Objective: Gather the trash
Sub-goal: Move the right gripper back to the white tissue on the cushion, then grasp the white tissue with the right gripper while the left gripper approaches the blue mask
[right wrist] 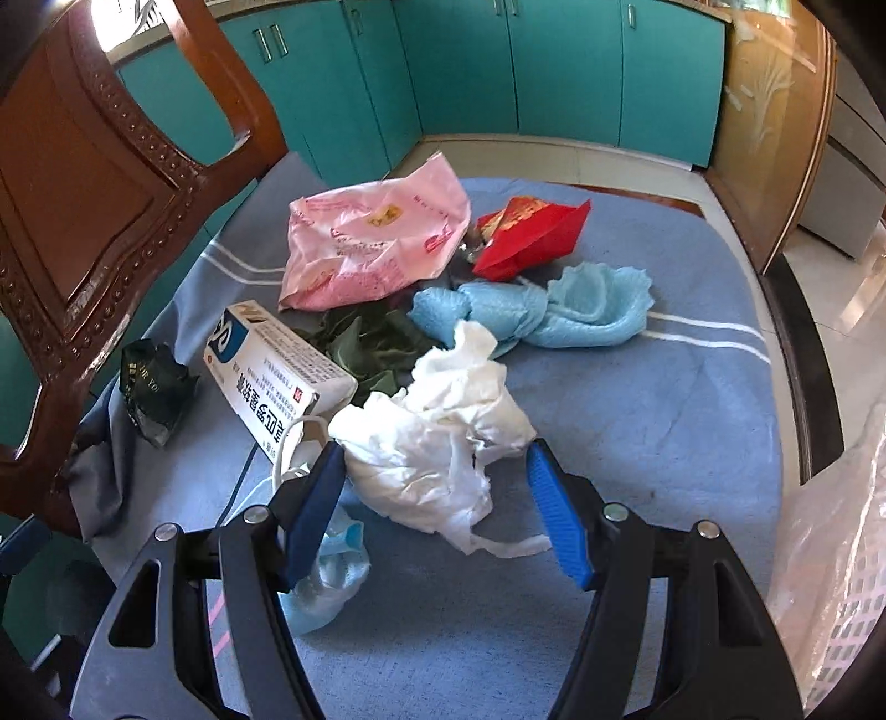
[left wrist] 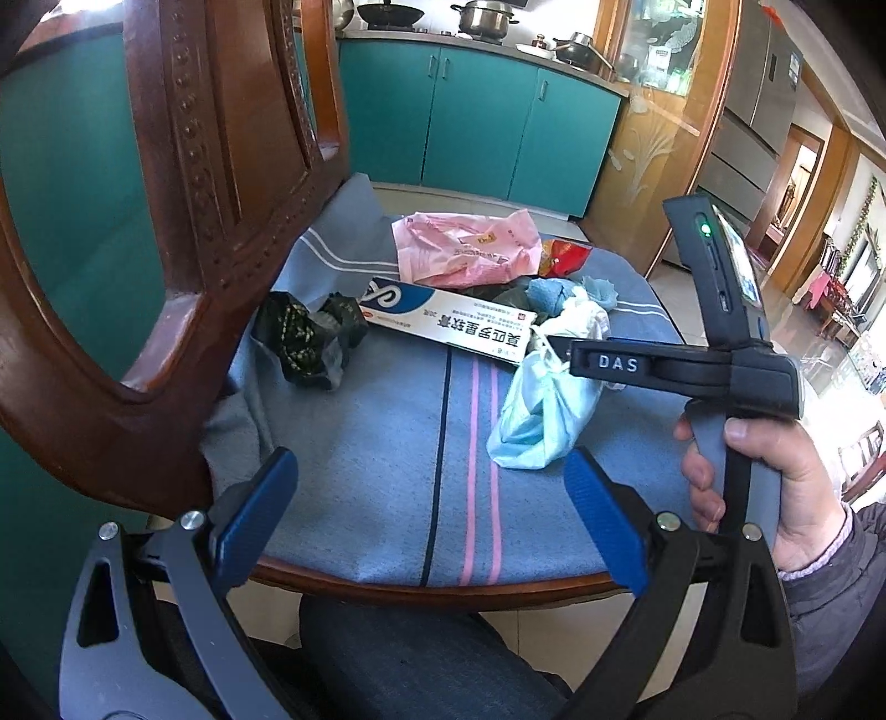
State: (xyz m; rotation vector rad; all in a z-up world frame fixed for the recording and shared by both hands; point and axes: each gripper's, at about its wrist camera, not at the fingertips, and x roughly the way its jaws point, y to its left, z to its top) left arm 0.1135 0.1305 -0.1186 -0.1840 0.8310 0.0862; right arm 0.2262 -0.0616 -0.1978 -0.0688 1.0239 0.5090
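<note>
progress looks early: nothing is gripped and every piece of trash still lies on the blue striped cloth (right wrist: 637,432) over the chair seat.

right gripper (right wrist: 443,501) has its fingers spread wide and empty, the crumpled white tissue (right wrist: 437,443) sitting between the tips, so that looks like the first pick. under the left finger is a light blue face mask (right wrist: 326,576), its ear loop just past that tip. beyond the left finger lies the white ointment box (right wrist: 271,371), further left a black crumpled wrapper (right wrist: 155,387). ahead of the tips: dark green leaves (right wrist: 360,343), a twisted blue cloth (right wrist: 542,310), then a pink plastic bag (right wrist: 371,238) and red packet (right wrist: 526,232) farthest.

left gripper (left wrist: 432,515) hangs back at the near seat edge, fingers wide apart, holding nothing, trash well ahead of it.

only the right wrist view shows a clear plastic bag (right wrist: 830,554) at far right, probably the collection bag. only the left wrist view shows the right hand (left wrist: 775,487) on its handle, and the stove pots (left wrist: 487,16) beyond the teal cabinets (left wrist: 482,122).
</note>
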